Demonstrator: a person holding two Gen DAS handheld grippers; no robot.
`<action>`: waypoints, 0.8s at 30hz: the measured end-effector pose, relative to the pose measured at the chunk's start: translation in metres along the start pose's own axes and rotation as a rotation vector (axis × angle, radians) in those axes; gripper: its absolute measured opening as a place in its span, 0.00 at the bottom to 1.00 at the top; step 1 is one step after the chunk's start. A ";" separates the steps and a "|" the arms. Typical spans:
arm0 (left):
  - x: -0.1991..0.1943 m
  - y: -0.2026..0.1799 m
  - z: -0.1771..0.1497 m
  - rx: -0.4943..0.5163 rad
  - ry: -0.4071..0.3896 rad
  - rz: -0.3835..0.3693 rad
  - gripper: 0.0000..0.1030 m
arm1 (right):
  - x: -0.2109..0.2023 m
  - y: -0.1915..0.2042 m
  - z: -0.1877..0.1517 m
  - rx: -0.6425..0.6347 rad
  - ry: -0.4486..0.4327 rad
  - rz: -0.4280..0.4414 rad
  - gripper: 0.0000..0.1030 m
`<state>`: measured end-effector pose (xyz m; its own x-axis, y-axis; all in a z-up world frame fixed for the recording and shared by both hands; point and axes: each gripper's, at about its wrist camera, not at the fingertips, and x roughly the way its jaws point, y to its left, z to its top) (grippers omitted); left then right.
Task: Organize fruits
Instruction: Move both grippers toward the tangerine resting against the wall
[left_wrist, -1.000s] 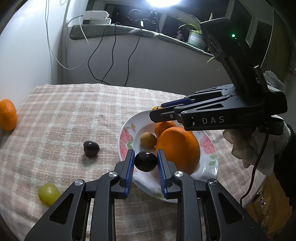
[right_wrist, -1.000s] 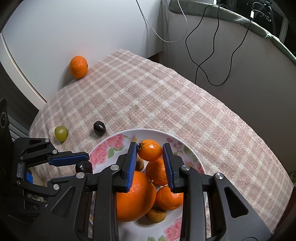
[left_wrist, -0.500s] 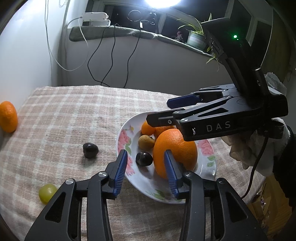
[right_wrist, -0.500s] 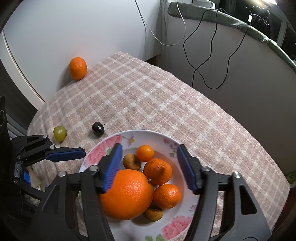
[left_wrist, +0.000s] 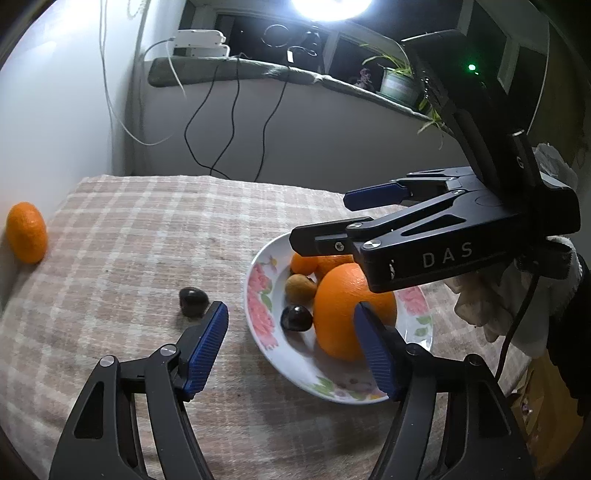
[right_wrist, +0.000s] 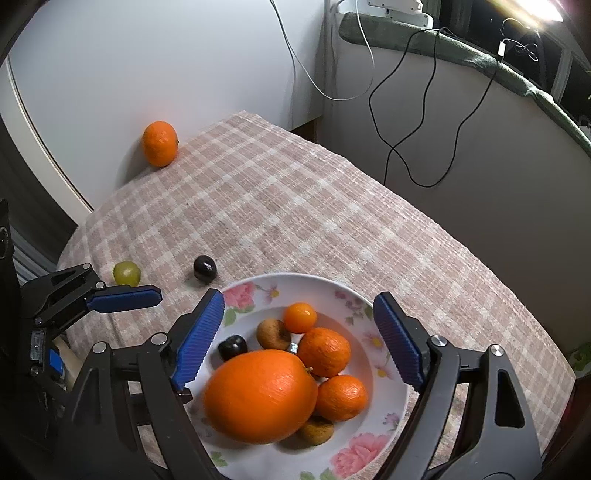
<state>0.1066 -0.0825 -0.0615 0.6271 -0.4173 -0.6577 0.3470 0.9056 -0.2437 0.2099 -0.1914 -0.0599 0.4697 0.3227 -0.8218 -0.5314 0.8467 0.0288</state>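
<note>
Left gripper (left_wrist: 290, 341) jaws opening, nothing gripped; dark grape (left_wrist: 296, 318) lies free in plate (left_wrist: 258, 325) between spread pads, beside big orange (left_wrist: 351, 310). Right gripper (right_wrist: 303, 332) jaws opening wide, empty, above plate; kumquat (right_wrist: 300, 316), two mandarins, brown fruit below. On checked cloth (right_wrist: 295, 206): second dark grape (right_wrist: 205, 268) near rim, green grape (right_wrist: 126, 273), mandarin (right_wrist: 160, 143) against wall.

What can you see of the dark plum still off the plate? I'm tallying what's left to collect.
The dark plum is small, glossy, near-black and roundish, with a slight dimple. It lies alone on the checked tablecloth, just outside the floral plate's rim, apart from the green grape. Nothing touches it but the cloth.
</note>
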 end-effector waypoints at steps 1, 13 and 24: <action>-0.002 0.002 0.000 -0.005 -0.005 0.001 0.68 | 0.000 0.001 0.002 0.000 -0.001 0.003 0.83; -0.020 0.044 0.008 -0.080 -0.066 0.058 0.68 | 0.004 0.006 0.041 0.086 -0.032 0.157 0.83; -0.038 0.118 0.009 -0.233 -0.148 0.189 0.68 | 0.028 0.041 0.098 0.077 -0.033 0.289 0.83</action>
<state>0.1306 0.0396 -0.0590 0.7659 -0.2311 -0.6000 0.0569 0.9539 -0.2948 0.2705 -0.1066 -0.0259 0.3303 0.5672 -0.7545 -0.5918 0.7471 0.3026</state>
